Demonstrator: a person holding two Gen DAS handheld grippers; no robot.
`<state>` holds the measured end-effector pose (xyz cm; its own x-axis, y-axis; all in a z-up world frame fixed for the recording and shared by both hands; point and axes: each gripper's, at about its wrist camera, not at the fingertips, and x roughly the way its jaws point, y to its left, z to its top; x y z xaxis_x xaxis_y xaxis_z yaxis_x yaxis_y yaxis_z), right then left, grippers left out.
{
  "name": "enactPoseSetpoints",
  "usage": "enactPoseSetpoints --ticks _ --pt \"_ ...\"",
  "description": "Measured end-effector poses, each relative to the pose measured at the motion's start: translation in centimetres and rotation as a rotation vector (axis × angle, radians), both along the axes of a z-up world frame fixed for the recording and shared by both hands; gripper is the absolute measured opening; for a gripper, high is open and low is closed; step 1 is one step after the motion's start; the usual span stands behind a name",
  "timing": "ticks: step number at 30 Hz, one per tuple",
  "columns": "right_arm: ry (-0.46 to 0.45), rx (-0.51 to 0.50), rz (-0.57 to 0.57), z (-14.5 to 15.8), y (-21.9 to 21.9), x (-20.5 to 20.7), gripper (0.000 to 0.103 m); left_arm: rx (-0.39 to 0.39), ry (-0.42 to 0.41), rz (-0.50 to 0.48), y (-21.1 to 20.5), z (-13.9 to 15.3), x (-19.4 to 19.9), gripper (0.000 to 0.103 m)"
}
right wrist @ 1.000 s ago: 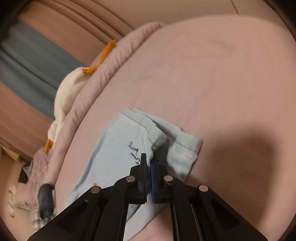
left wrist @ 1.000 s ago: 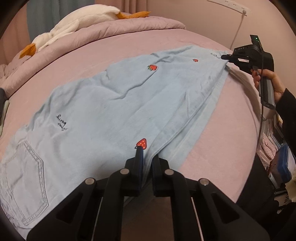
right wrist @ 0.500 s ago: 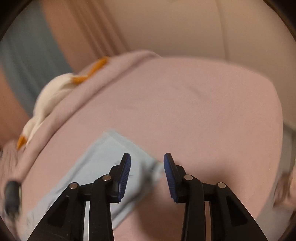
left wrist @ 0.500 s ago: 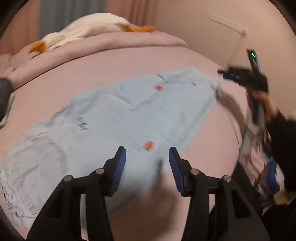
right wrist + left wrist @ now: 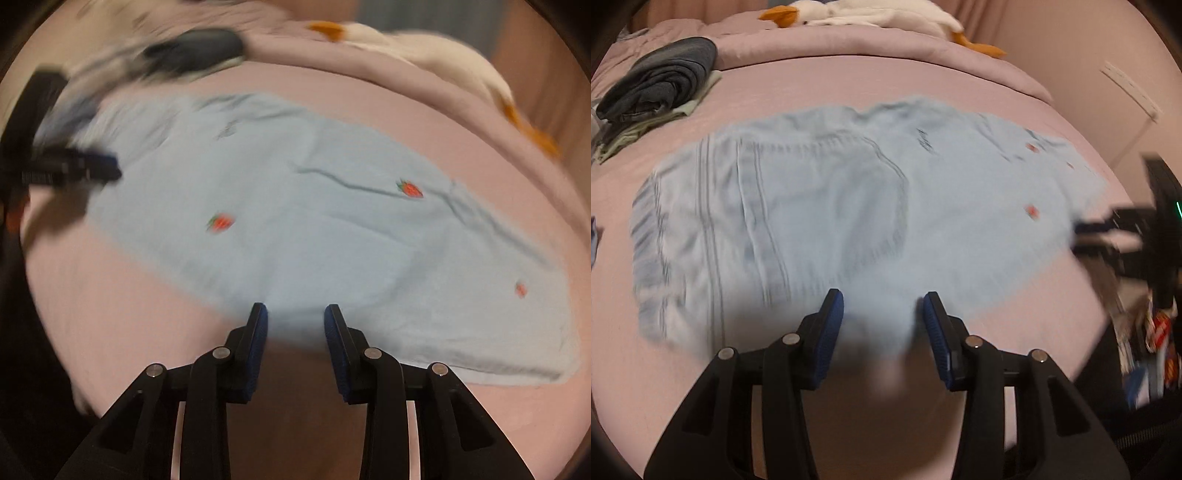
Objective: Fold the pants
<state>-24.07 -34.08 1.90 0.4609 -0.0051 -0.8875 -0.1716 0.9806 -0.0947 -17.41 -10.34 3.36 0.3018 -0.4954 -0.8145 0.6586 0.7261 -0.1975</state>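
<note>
Light blue denim pants (image 5: 827, 206) with small red strawberry patches lie flat on the pink bed (image 5: 1015, 332), legs folded one on the other. My left gripper (image 5: 883, 308) is open and empty at the near edge of the pants by the back pocket (image 5: 849, 199). My right gripper (image 5: 295, 319) is open and empty at the near edge of the leg part (image 5: 332, 236). The right gripper also shows at the right edge of the left wrist view (image 5: 1104, 230). The left gripper also shows at the left of the right wrist view (image 5: 103, 166). Both views are motion-blurred.
A stack of dark folded clothes (image 5: 657, 85) sits at the far left of the bed. A white plush goose (image 5: 871, 14) lies on the rolled pink duvet (image 5: 849, 48) at the back. The bed's right edge drops to clutter (image 5: 1152, 339) on the floor.
Both grippers have opened and let go of the pants, then swung left along the near edge. The left now faces the pocket end, the right the mid leg.
</note>
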Motion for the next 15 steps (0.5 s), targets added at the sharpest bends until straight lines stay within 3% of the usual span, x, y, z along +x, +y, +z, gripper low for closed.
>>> enactPoseSetpoints --ticks 2,5,8,12,14,15 --pt "0.044 0.097 -0.016 1.0 -1.1 0.9 0.036 -0.010 0.005 -0.014 0.4 0.5 0.1 0.044" --pt "-0.045 0.291 -0.064 3.7 -2.8 3.9 0.036 -0.070 0.019 0.016 0.2 1.6 1.5 0.044" --pt "-0.108 0.539 -0.125 5.3 -4.2 9.7 0.036 -0.121 -0.049 0.028 -1.0 3.1 2.3 0.045" --pt "-0.103 0.557 -0.131 5.6 -3.1 16.7 0.036 -0.134 -0.128 0.075 -1.4 4.0 5.3 0.046" --pt "-0.057 0.563 -0.152 4.8 -2.4 20.4 0.036 -0.114 -0.131 0.117 -1.0 3.5 6.9 0.046" --pt "-0.042 0.559 -0.163 4.5 -1.8 20.0 0.036 -0.098 -0.124 0.137 -0.8 3.3 7.3 0.046"
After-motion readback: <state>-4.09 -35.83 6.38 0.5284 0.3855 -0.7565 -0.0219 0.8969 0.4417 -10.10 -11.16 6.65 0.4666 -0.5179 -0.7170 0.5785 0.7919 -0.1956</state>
